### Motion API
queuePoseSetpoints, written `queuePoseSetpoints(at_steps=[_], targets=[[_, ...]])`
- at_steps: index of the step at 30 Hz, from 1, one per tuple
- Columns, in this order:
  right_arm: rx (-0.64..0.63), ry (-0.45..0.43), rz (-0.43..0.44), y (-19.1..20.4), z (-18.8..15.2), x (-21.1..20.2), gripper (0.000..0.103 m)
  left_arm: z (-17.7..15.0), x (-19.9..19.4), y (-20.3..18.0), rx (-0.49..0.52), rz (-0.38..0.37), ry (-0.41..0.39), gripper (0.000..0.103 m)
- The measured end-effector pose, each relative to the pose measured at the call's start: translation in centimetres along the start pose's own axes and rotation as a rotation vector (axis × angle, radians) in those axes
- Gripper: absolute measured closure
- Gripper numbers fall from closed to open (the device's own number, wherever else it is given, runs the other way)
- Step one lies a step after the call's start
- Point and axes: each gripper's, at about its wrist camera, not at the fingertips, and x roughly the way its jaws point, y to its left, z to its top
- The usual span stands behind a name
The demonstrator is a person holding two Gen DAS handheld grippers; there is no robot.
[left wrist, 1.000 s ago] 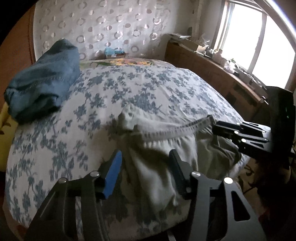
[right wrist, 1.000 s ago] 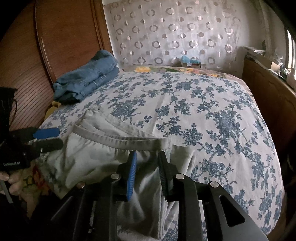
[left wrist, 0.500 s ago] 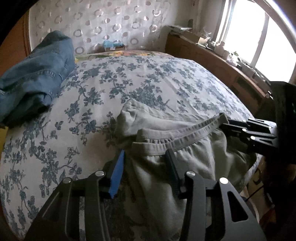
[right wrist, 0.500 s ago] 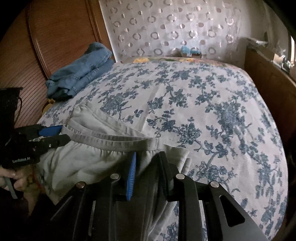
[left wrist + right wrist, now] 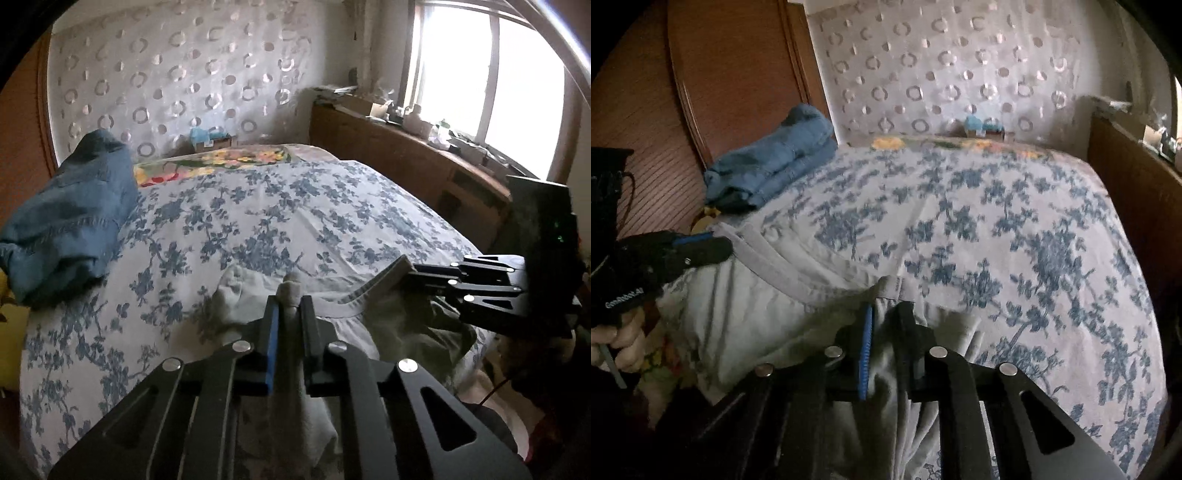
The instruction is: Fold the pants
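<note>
Pale grey-green pants (image 5: 388, 325) with an elastic waistband lie at the near edge of the bed, partly hanging over it; they also show in the right wrist view (image 5: 746, 306). My left gripper (image 5: 290, 306) is shut on a bunch of the waistband at its left end. My right gripper (image 5: 886, 314) is shut on the waistband's right end. In the left wrist view the right gripper (image 5: 417, 277) pinches the band's far corner. In the right wrist view the left gripper (image 5: 713, 247) pinches the band at the left, and the band stretches between the two.
The bed has a white sheet with blue flowers (image 5: 258, 214). Folded blue jeans (image 5: 70, 218) lie at its left, by the wooden headboard (image 5: 738, 74). A wooden sideboard (image 5: 406, 162) with clutter runs along the right under the window. A patterned curtain hangs behind.
My left gripper has closed on the waistband's left end; it was open a second ago. Both grippers have raised the band, which is now more stretched between them.
</note>
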Motion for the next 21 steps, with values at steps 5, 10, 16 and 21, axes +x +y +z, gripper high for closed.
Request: queuePoseSetpoints(at_steps=[5, 10, 16, 21], targets=[[0.018, -0.037, -0.061, -0.2, 0.1, -0.3, 0.092, 0.5, 1.8, 1.4, -0.033, 0.012, 0.019, 0.092], [0.043, 0.02, -0.093, -0.1, -0.6, 1.4, 0.092, -0.4, 4.0, 2.6, -0.057, 0.017, 0.095, 0.092], [0.076, 0.02, -0.076, -0.5, -0.4, 1.1, 0.092, -0.4, 2.9, 1.9, -0.029, 0.012, 0.087, 0.086], [0.074, 0.02, -0.087, -0.5, -0.1, 0.3, 0.092, -0.2, 1.8, 0.7, 0.008, 0.015, 0.06, 0.062]])
